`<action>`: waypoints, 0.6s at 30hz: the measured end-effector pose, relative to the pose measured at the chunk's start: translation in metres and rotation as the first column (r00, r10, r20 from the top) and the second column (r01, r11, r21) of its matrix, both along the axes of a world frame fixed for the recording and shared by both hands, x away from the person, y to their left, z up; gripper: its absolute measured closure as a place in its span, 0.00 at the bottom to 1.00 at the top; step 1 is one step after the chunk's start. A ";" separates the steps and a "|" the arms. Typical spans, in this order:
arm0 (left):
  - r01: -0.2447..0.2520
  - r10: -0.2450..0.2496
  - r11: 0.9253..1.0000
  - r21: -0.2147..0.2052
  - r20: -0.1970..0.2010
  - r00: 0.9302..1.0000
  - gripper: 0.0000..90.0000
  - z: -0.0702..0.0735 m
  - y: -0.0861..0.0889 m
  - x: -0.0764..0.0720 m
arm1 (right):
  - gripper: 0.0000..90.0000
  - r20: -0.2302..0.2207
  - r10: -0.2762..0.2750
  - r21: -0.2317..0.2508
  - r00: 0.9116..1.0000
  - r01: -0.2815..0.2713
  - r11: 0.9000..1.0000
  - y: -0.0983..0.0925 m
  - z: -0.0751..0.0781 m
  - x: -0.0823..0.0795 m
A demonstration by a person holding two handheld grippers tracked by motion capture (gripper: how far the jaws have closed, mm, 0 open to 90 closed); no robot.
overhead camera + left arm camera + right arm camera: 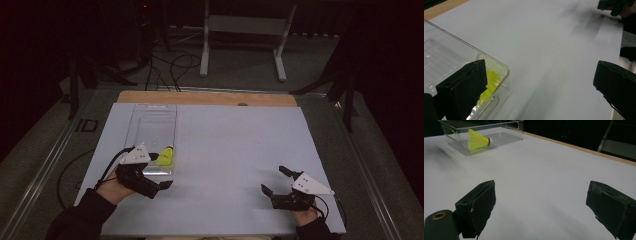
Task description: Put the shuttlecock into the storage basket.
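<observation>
Beside the clear bin (150, 131), where the yellow shuttlecock (165, 157) is lying inside, I am holding both grippers, left (159, 176) and right (275, 182), open and empty, probably withdrawing, so keeping clear of its wall.

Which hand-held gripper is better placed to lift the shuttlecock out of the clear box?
Left, probably. The left hand-held gripper is open right beside the box holding the shuttlecock; the right hand-held gripper sits far across the table.

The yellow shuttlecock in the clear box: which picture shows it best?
The right gripper view: the shuttlecock lies on its side in the clear box, skirt and cork plain. The high view shows a small yellow shape; the left gripper view shows a yellow patch behind a jaw.
</observation>
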State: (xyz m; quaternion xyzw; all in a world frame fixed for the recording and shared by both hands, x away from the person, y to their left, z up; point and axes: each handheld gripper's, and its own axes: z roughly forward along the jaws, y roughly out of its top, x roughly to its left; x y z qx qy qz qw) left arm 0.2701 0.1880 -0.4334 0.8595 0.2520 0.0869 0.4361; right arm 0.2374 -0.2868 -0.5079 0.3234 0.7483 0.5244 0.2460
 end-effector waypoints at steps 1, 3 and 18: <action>0.009 -0.008 1.000 -0.006 0.005 1.000 0.00 -0.002 0.001 -0.001 | 0.10 0.000 -0.001 0.002 1.000 0.001 1.000 0.000 0.000 0.000; 0.015 -0.015 1.000 -0.016 0.000 1.000 0.00 -0.006 0.001 -0.004 | 0.10 -0.003 0.001 0.004 1.000 -0.001 1.000 0.000 0.000 0.000; 0.044 -0.046 0.996 -0.073 -0.031 0.998 0.00 -0.046 0.009 -0.023 | 0.10 -0.004 0.005 -0.001 1.000 -0.005 1.000 0.000 -0.001 0.000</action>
